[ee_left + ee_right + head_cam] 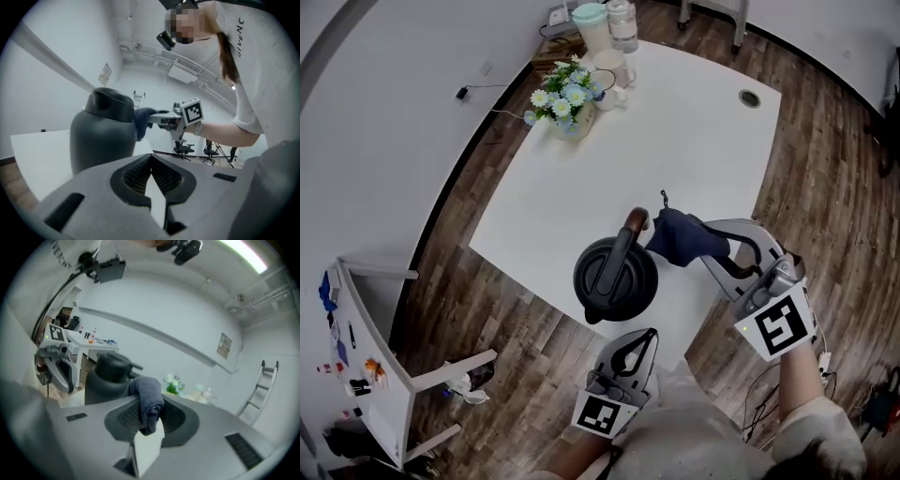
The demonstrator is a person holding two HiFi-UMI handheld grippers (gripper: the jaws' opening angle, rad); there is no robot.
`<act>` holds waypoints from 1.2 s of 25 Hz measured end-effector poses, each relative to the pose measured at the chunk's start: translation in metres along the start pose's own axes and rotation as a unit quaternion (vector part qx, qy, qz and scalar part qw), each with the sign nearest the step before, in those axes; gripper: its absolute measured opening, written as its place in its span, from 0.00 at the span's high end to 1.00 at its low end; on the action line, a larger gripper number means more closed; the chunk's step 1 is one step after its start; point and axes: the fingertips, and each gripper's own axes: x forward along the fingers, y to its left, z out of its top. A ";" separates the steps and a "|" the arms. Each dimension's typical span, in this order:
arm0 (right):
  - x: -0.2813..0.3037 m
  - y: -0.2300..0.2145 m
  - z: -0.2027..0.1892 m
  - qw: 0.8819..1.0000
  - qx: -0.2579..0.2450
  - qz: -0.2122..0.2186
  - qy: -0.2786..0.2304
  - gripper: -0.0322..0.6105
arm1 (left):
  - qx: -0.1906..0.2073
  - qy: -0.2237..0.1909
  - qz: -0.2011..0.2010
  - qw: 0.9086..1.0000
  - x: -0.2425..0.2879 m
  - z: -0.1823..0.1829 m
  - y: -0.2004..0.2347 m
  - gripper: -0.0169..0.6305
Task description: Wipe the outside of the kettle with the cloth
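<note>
Blue cloth (682, 234) clamped in right tongs (707, 242), against the kettle (615, 278) by its upper side. Left tongs (647, 336) closed, empty. Wiping appears under way; how much is covered cannot be judged.

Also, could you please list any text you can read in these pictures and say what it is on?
"GIVENC", sideways on the person's shirt; the rest is out of view.
Wall sign: too small to read.
Left marker and right marker: patterns only, no words.
Kettle: no print shows.
</note>
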 end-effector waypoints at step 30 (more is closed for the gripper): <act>0.183 0.141 0.082 0.691 -0.321 0.637 0.117 0.85 | 0.068 -0.096 0.222 0.968 -0.048 0.078 0.220 0.96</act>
